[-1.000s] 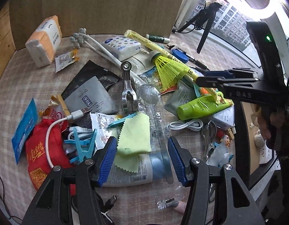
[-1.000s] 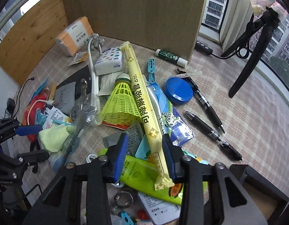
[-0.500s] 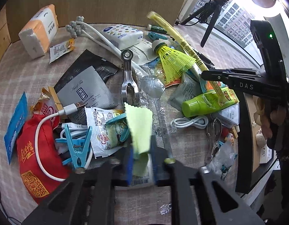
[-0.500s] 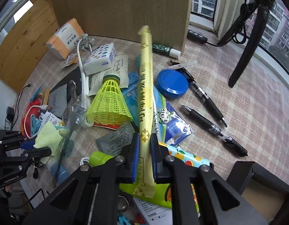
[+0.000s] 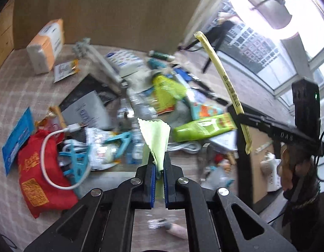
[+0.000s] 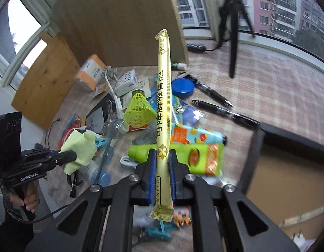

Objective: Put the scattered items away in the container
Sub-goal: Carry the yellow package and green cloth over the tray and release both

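Observation:
My left gripper (image 5: 158,163) is closing its blue pads on a pale green cloth (image 5: 156,138), which stands up from the jaws above the cluttered table. The right wrist view shows that gripper (image 6: 71,156) at the left with the cloth (image 6: 78,147) draped over it. My right gripper (image 6: 163,157) is shut on a long yellow stick packet (image 6: 164,96), held near its lower end and pointing up and away. In the left wrist view the packet (image 5: 224,77) slants above the pile. The black-rimmed container (image 6: 287,145) lies to the right, with a brown bottom.
On the checked tabletop lie a green tube (image 6: 182,153), a yellow shuttlecock (image 6: 138,109), two black pens (image 6: 220,109), a blue lid (image 6: 182,85), an orange tissue pack (image 6: 91,74) and a red bag (image 5: 40,176). A black tripod (image 6: 231,21) stands behind, beside a wooden board.
Both grippers closed, the left on the green cloth, the right on the yellow packet. Both items have been lifted off the pile, and the right gripper moved toward the container.

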